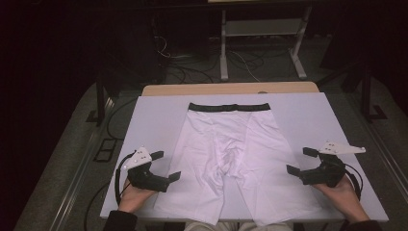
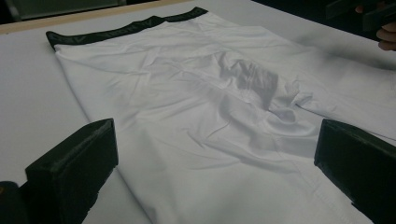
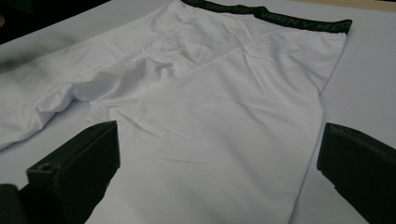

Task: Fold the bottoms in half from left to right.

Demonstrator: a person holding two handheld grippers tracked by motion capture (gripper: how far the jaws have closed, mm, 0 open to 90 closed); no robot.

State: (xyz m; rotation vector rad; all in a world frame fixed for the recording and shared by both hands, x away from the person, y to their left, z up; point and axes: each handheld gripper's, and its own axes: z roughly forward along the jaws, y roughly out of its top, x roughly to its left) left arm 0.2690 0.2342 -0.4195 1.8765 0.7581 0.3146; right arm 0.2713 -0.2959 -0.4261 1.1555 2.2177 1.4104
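Note:
White shorts (image 1: 231, 149) with a black waistband (image 1: 229, 107) lie flat on a white board, waistband at the far side and both legs pointing toward the person. My left gripper (image 1: 166, 165) is open beside the outer edge of the left leg. My right gripper (image 1: 299, 160) is open beside the outer edge of the right leg. In the left gripper view the shorts (image 2: 201, 116) spread between and beyond the open jaws of the left gripper (image 2: 217, 149). In the right gripper view the shorts (image 3: 224, 107) lie ahead of the open right gripper (image 3: 219, 149). Neither gripper holds anything.
The white board (image 1: 154, 115) rests on a wooden table (image 1: 231, 88). Bare board lies on both sides of the shorts. Behind the table stand a metal frame (image 1: 260, 29) and floor cables (image 1: 192, 67). The other hand (image 2: 385, 37) is at the left gripper view's top right.

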